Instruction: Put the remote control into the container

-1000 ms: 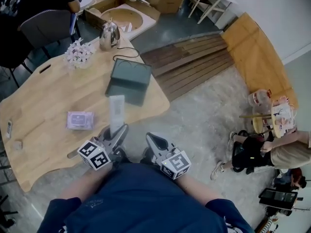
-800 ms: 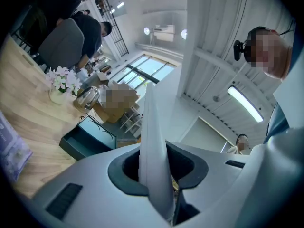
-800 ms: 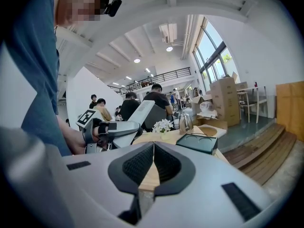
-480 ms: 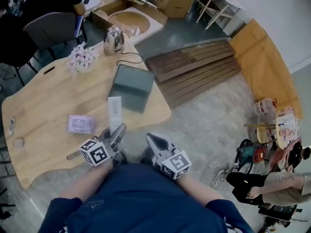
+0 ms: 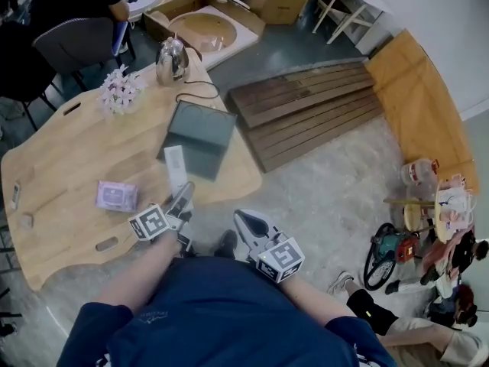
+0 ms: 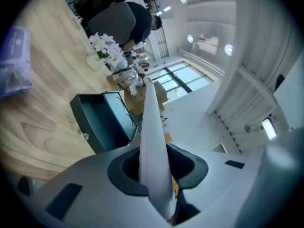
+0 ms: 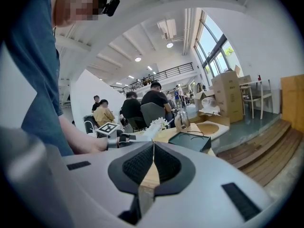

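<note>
A long white remote control (image 5: 176, 167) sticks out of my left gripper (image 5: 186, 194), which is shut on its near end. In the left gripper view the remote (image 6: 152, 141) stands edge-on between the two pads. Its far end reaches the near edge of the dark open container (image 5: 197, 138), which lies on the wooden table (image 5: 69, 151); the container (image 6: 102, 120) shows just left of the remote. My right gripper (image 5: 239, 220) hangs off the table's front edge, close to the person's body, its pads (image 7: 137, 165) pressed together with nothing between them.
On the table are a purple packet (image 5: 116, 196), a bunch of pale flowers (image 5: 120, 90), a metal kettle (image 5: 172, 58) and a black cable behind the container. Wooden planks (image 5: 306, 102) lie on the floor to the right. People sit at the far right.
My left gripper has carried the remote forward, closer to the container. The right gripper has stayed where it was, still shut.
</note>
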